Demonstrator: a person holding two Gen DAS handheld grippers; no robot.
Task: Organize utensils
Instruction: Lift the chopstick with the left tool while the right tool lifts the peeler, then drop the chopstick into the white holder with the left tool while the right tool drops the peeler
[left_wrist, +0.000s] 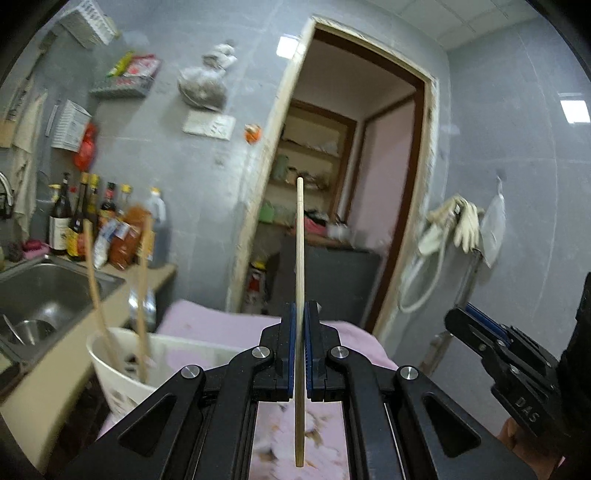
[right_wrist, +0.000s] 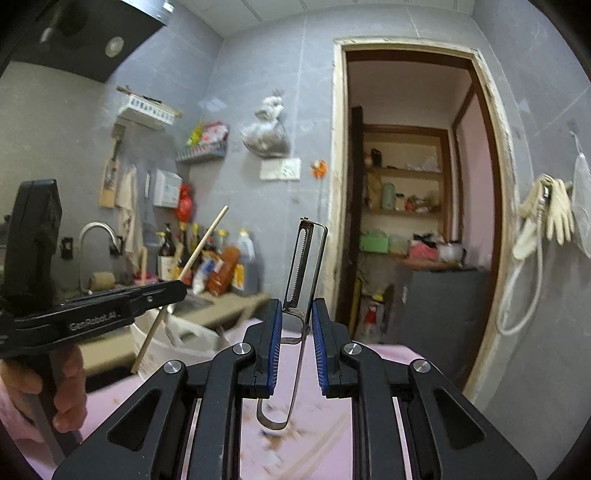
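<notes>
The left gripper, clamped on a single chopstick, held it upright to the right of the white utensil holder, where two chopsticks already stood. The right gripper carried a metal peeler between its pads, farther right of the holder. Dropping the stick in cleanly likely meant centring it over the holder's mouth before letting go.

The chopstick looks like smooth pale wood. The peeler is shiny metal. The sink is dull metal; the pink cover seems soft cloth.
</notes>
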